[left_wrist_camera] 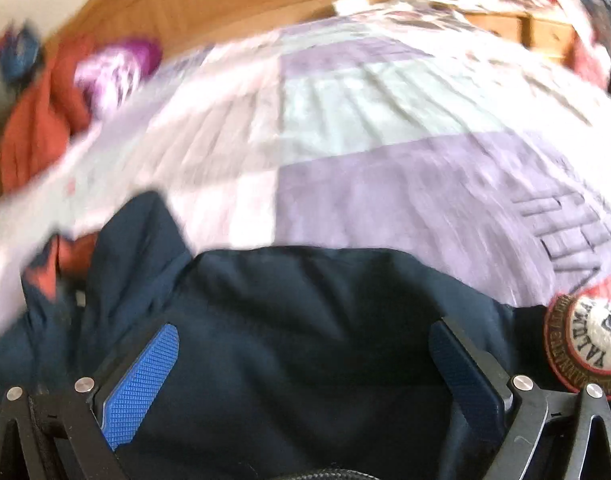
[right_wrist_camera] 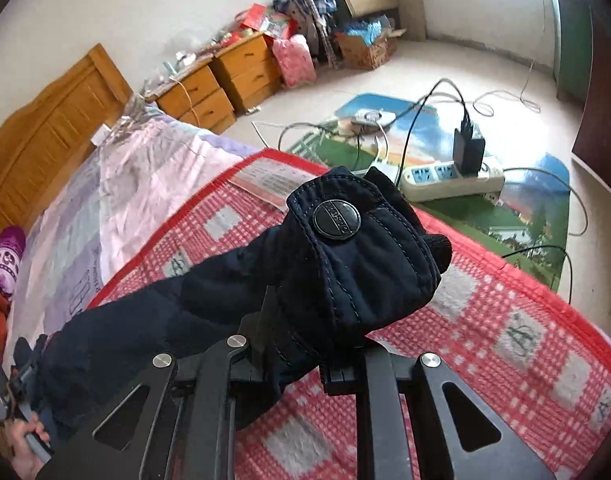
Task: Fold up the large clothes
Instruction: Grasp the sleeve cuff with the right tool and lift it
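The right gripper [right_wrist_camera: 301,344] has its jaws drawn in tight on the cuff [right_wrist_camera: 361,248] of the dark navy jacket [right_wrist_camera: 153,312], pinching the fabric just below the round metal snap [right_wrist_camera: 336,218]. The sleeve runs back from that pinch toward the lower left of the right wrist view, raised over the red checked blanket [right_wrist_camera: 485,344] that covers the near part of the bed. Over at the far left edge of that same view, a hand [right_wrist_camera: 23,446] grips a handle. Now the left wrist view, and it's blurred: the left gripper [left_wrist_camera: 305,364] shows its jaws spread wide, one blue pad [left_wrist_camera: 141,384] on the left, the darker pad [left_wrist_camera: 465,376] on the right, and the navy jacket's body bulges up between them. Whether the pads actually press the cloth, I cannot tell. A round embroidered patch [left_wrist_camera: 585,344] sits on the jacket just beside the right-hand pad. Beyond lies the lilac and pale patchwork quilt [left_wrist_camera: 385,160], with the wooden headboard [left_wrist_camera: 245,0] behind it.
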Available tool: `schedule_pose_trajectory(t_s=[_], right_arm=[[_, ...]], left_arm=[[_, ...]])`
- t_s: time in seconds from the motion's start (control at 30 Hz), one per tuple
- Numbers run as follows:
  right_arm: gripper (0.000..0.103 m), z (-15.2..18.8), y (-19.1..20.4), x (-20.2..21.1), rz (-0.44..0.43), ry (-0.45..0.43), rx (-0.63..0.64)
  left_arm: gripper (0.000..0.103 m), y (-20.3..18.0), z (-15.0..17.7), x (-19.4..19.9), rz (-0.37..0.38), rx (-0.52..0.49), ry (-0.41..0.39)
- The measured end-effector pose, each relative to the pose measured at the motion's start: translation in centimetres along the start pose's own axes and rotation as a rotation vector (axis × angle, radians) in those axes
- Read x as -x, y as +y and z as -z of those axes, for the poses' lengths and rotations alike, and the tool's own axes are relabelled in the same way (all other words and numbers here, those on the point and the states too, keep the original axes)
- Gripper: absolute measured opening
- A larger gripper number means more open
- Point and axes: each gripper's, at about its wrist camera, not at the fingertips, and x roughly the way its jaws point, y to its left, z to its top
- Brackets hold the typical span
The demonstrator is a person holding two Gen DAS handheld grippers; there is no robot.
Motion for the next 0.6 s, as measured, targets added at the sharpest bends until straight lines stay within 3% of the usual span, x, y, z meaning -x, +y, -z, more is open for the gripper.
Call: schedule_pose_trajectory(t_s=[0.07,0.17,0.33,0.43,0.6], right_arm=[[0.018,0.1,0.3,1.6,-0.015,-0.032,0.002],[0.018,0.4,1.3,4.2,-0.033,-0.078,0.036],[0.018,0.8,2.2,7.3,-0.045,-0.120,0.036],[0.018,0.9,2.9,7.7,-0.009,-0.122,0.044],[0.018,-0.5,5.0,9.3,0.014,-0.158,0.120]], left_arm=[[0.103,-1.5,0.3,-2.8,-0.050,-0.060,0.103],[0.103,-0.4,-0.3,-5.0,-0.047,0.018,0.159],[0.103,-1.2,-0.7,-5.6,-0.085,-0.022,0.162],[0.103,0.8,-1.1,-4.5,-0.016,0.048,0.196],[0.103,5.2,0.6,0.8,0.039,0.137,0.104]])
